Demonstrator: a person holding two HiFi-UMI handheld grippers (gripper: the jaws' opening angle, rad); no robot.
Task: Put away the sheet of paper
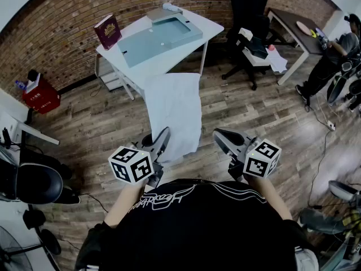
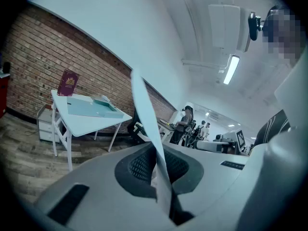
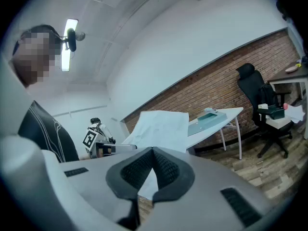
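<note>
The white sheet of paper hangs in the air in front of me, above the wooden floor. My left gripper is shut on its near left edge. In the left gripper view the sheet stands edge-on, pinched between the left gripper's pads. My right gripper is shut with nothing in it, a little to the right of the sheet and apart from it. In the right gripper view the sheet shows behind the right gripper's closed tips. A white table with a pale blue tray stands beyond.
A maroon book stands on the table's left corner. A black office chair and a second desk are at the back right, with a person beside them. A red box and a black chair are at the left.
</note>
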